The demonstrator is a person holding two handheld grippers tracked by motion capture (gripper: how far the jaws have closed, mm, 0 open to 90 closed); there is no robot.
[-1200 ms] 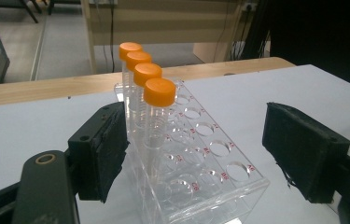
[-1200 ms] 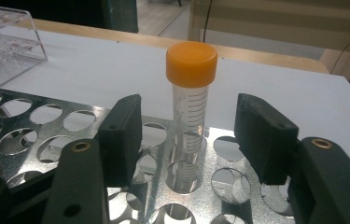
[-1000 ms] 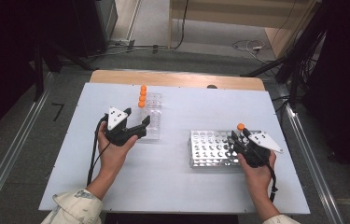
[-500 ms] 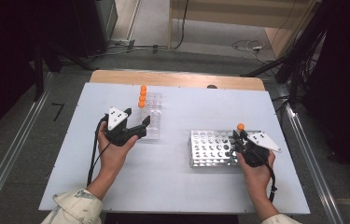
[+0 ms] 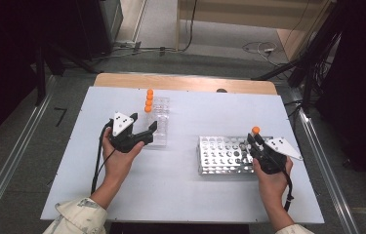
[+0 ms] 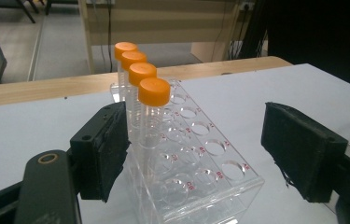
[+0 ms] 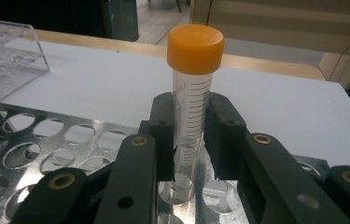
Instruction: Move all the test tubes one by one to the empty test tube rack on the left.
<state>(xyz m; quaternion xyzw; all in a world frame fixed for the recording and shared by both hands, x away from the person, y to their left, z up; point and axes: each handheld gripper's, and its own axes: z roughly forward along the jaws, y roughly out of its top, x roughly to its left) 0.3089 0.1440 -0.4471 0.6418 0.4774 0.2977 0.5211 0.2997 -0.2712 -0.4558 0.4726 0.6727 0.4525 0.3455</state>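
Note:
My right gripper (image 7: 192, 140) is shut on a clear graduated tube with an orange cap (image 7: 193, 88), its jaws having just closed on it. The tube stands upright in a hole at the far right corner of the metal rack (image 7: 46, 140); in the high view that is the tube (image 5: 255, 130), the right gripper (image 5: 254, 139) and the rack (image 5: 222, 155). My left gripper (image 6: 200, 149) is open, with its pads on either side of the near end of a clear plastic rack (image 6: 196, 158). Several orange-capped tubes (image 6: 154, 91) stand in a row along that rack's left side.
The white table (image 5: 185, 195) ends in a wooden strip (image 5: 185, 83) at the far edge. The clear rack (image 5: 158, 122) lies left of centre, with the metal rack to the right. Bare tabletop lies between the racks and in front of them. Cables and dark stands lie on the floor beyond.
The right gripper's jaws look drawn in closer around the tube. Both hands and both racks stay where they were.

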